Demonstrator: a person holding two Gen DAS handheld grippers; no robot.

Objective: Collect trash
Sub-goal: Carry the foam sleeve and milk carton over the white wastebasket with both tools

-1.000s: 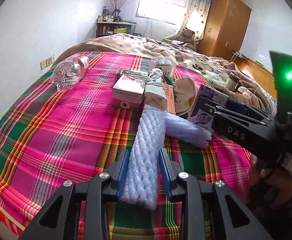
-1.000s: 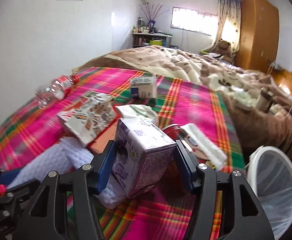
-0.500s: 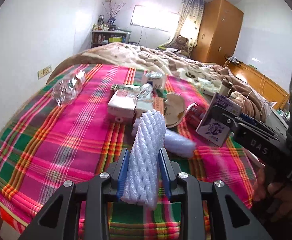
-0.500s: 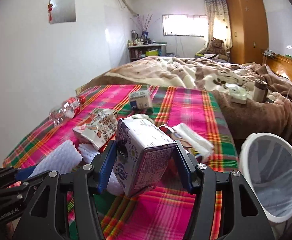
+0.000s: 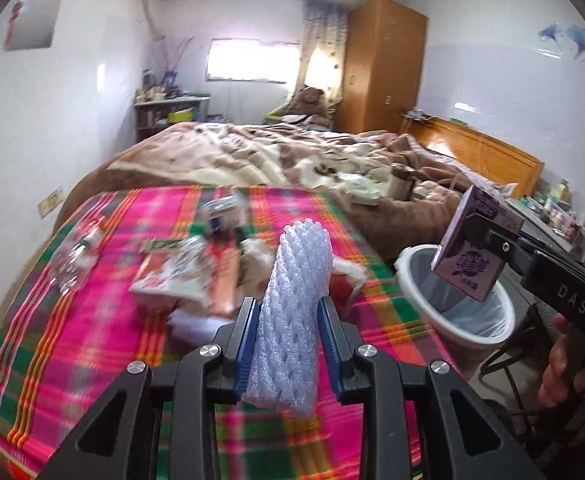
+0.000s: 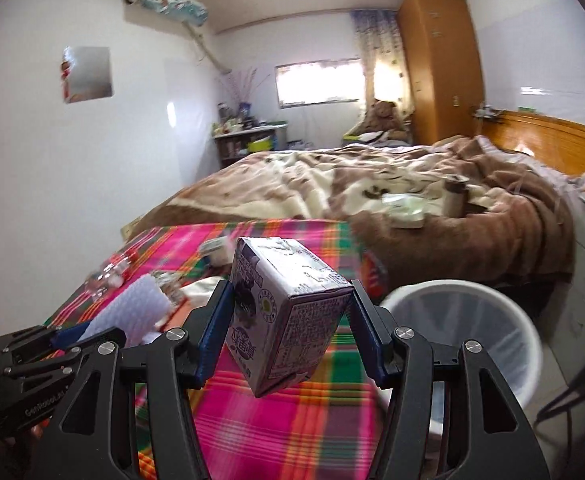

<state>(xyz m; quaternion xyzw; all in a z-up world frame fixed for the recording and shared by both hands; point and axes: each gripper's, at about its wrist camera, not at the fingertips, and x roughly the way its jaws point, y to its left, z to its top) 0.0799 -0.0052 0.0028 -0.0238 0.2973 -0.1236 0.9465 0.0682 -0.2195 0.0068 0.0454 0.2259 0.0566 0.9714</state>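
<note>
My left gripper (image 5: 288,334) is shut on a white foam net sleeve (image 5: 294,312), which stands up between the blue pads above the plaid blanket (image 5: 92,340). My right gripper (image 6: 290,322) is shut on a purple drink carton (image 6: 282,316), held tilted in the air. In the left wrist view that carton (image 5: 472,252) hangs over the rim of a white trash bin (image 5: 452,320) beside the bed. The bin (image 6: 492,320) sits low and to the right in the right wrist view, and the foam sleeve (image 6: 132,308) shows at its left.
More litter lies on the blanket: a clear plastic bottle (image 5: 76,256), a flattened box (image 5: 172,272), a small carton (image 5: 224,212). A rumpled brown quilt (image 5: 272,156) covers the far bed. A wooden wardrobe (image 5: 384,68) and headboard (image 5: 480,152) stand behind. A hand (image 5: 560,364) holds the right gripper.
Both grippers have risen off the blanket with their loads and swung right toward the bin. The carton now hangs over the bin's rim, and the foam sleeve is clear of the pile.
</note>
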